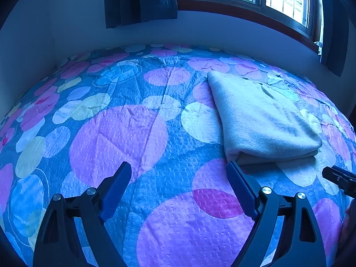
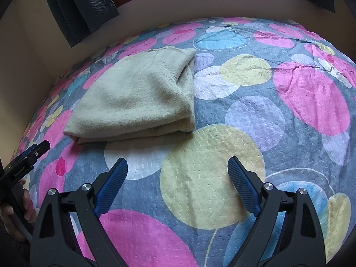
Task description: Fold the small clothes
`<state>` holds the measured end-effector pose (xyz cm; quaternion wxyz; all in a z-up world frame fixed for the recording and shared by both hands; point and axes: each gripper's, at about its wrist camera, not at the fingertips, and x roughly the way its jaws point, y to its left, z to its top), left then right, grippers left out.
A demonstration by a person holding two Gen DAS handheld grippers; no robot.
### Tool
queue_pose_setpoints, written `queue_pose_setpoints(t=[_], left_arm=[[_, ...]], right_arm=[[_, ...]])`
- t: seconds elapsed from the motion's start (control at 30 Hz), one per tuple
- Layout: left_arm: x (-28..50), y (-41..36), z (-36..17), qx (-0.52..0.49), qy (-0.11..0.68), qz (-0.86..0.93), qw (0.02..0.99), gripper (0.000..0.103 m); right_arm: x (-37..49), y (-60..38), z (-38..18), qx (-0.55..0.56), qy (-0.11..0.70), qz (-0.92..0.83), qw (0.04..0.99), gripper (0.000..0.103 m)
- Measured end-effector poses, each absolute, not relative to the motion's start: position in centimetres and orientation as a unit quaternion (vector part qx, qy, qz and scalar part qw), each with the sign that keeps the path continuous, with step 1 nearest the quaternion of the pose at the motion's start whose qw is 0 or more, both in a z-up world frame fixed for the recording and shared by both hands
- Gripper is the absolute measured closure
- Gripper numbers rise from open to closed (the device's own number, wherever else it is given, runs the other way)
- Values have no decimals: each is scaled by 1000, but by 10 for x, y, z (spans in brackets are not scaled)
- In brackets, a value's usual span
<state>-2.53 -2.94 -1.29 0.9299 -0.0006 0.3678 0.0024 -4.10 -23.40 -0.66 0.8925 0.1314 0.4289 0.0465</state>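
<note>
Both grippers hang above the bed, and nothing is in either of them. The left gripper point(image 1: 178, 173) has its jaws wide apart over the bedspread point(image 1: 124, 133), its right finger tip just short of the near corner of the sweater point(image 1: 262, 115). The right gripper point(image 2: 178, 169) is spread just as wide, empty, over a pale yellow circle in the print.

The sweater point(image 2: 138, 95) sits between the two, a little ahead of both: a pale knit garment lying flat on the spread, layered into a compact block with a fold line along the near edge. To my eye the folding looks done, or one fold short of it. The ribbed edge at the far right corner is bunched a bit.

If another fold is wanted, the tidy way is to take the two near corners together, one gripper each, pinching all the layers so none slips out, lifting only slightly, and carrying the edge over evenly so it lands square. The knit is soft and thick, so a shallow bite would likely catch the top layer alone.

If this is the finish, both jaws just need to stay clear of the stack, so nothing drags a layer askew.
</note>
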Motion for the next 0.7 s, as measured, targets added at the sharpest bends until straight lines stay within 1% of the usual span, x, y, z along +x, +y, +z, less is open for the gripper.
queue_pose_setpoints(t=[0.27,0.47,0.57,0.7], left_arm=[[-24,-32,-15,9,382,21,924,17],[-30,-29,-6,6,345,6,939,17],[-25,-20,-2,4,347,-2,938,17],[-5,15,0,-22,362,27,931,17]], right_arm=[[-40,-233,-10,130,432,49,891,12],[-40,-232,-10,133,432,52,890,12],[-41,-234,-7,137,428,53,892,12],[-39,-249,6,158,415,63,894,12]])
